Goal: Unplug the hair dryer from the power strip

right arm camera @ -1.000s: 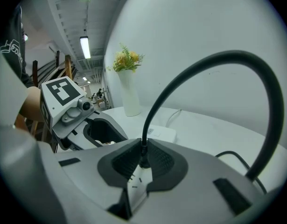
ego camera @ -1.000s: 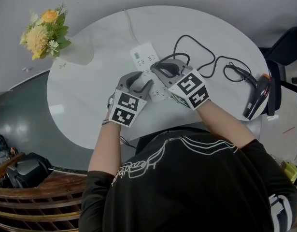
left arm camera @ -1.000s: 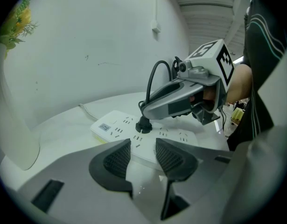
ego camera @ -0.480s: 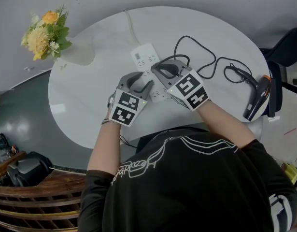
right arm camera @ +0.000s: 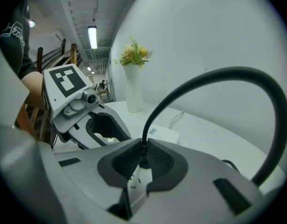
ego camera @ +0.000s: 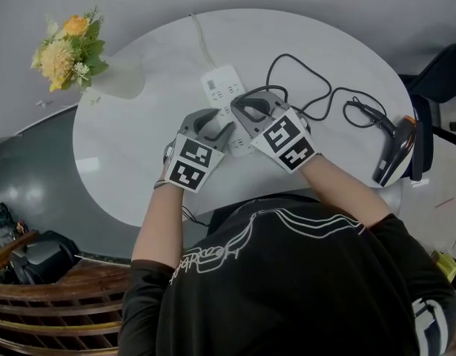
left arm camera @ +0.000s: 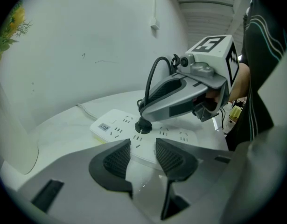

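White oval table [ego camera: 139, 147] bears power strip [ego camera: 222, 84], hair dryer [ego camera: 394, 150], vase [ego camera: 122, 81]

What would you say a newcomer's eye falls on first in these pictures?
Probably the two grippers over the white rectangular power strip at the centre of the round white table: the right gripper is shut on the black plug seated in it, while the left gripper has its jaws apart. Next, the black hair dryer at the table's right edge and the yellow flower bouquet far left.
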A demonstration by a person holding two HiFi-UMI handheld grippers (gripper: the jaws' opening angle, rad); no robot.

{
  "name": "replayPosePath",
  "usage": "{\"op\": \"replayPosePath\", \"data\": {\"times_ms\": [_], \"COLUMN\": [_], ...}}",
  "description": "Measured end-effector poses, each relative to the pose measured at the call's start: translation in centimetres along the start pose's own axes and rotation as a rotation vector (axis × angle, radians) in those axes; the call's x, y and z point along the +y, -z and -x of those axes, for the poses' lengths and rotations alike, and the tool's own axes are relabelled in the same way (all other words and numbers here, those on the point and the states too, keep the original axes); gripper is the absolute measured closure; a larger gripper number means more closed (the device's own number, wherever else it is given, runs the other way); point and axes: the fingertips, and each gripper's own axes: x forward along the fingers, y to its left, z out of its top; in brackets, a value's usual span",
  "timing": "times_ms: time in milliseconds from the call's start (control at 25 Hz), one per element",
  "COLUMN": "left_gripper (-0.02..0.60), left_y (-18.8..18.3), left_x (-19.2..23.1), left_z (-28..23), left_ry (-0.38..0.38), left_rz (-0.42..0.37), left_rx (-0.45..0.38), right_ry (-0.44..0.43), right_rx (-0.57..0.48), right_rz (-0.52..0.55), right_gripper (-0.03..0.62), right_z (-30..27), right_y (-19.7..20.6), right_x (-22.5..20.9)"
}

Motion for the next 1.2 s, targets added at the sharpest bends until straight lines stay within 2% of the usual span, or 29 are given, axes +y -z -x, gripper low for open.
{"op": "replayPosePath", "data": {"times_ms": [200, 400, 560, 840, 1080, 1200], "left_gripper": [0.41, 0.411, 0.411, 0.41, 0.41, 0.411], "left_y": [0.0, 0.0, -0.1, -0.1, -0.2, -0.2], "left_x": [0.0, 0.0, -0.1, 0.0, -0.2, -0.1], "left_z": [0.0, 0.0, -0.1, -0.2, -0.3, -0.3], "left_ry": [-0.005, -0.001, -0.001, 0.008, -0.007, -0.013], "left_rz": [0.0, 0.007, 0.007, 0.015, 0.015, 0.021], "left_rx": [-0.003, -0.001, -0.001, 0.016, 0.014, 0.01], "right_ry": [-0.013, -0.045, -0.032, -0.015, -0.034, -0.034], "right_rx": [0.003, -0.013, -0.011, 0.018, -0.01, -0.014], "right_rz": [-0.022, -0.099, -0.096, -0.018, -0.092, -0.09], "right_gripper": [0.569, 0.569, 0.569, 0.569, 0.569, 0.569], "right_z": [0.1, 0.5, 0.5, 0.1, 0.6, 0.6], "right_y": [0.3, 0.5, 0.5, 0.0, 0.6, 0.6], "right_x": [-0.2, -0.7, -0.8, -0.1, -1.2, -1.3]}}
